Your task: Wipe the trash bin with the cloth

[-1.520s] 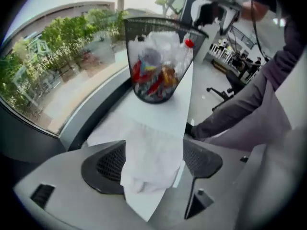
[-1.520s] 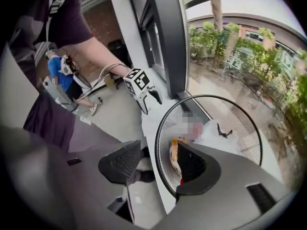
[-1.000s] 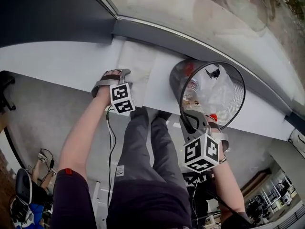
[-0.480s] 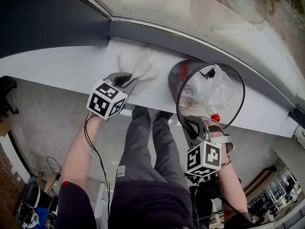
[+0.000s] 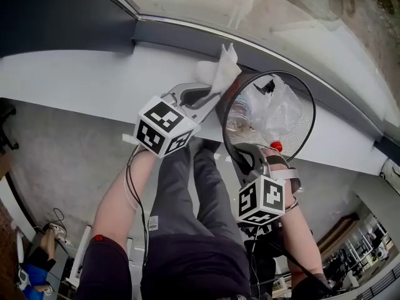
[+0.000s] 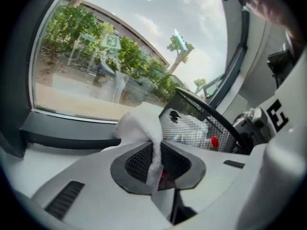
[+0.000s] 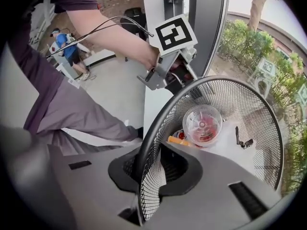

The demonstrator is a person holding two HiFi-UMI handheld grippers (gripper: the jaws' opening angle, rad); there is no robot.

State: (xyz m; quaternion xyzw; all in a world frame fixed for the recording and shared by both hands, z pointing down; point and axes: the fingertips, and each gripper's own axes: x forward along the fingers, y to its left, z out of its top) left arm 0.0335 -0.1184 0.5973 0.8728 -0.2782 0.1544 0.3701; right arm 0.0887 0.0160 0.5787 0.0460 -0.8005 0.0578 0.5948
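A black wire-mesh trash bin [image 5: 310, 114] stands on the white sill, and the head view looks into its open top. My right gripper [image 5: 245, 158] is shut on the bin's near rim [image 7: 158, 123], with the mesh wall between its jaws. The white cloth [image 5: 220, 69] hangs crumpled from my left gripper [image 5: 211, 92], whose jaws have just closed on it. The cloth [image 6: 141, 126] is held in the air just left of the bin [image 6: 211, 114], at its rim; I cannot tell whether it touches.
Inside the bin lie a clear plastic cup [image 7: 202, 123], a clear bag [image 5: 275, 108] and a small red thing [image 5: 278, 147]. The white sill [image 5: 94, 80] runs under a large window [image 6: 96, 56]. The person's legs [image 5: 187, 217] stand below the sill.
My left gripper took the cloth off the sill and rose up and to the right with it, rolling over, up to the bin's rim. The right gripper kept its hold.
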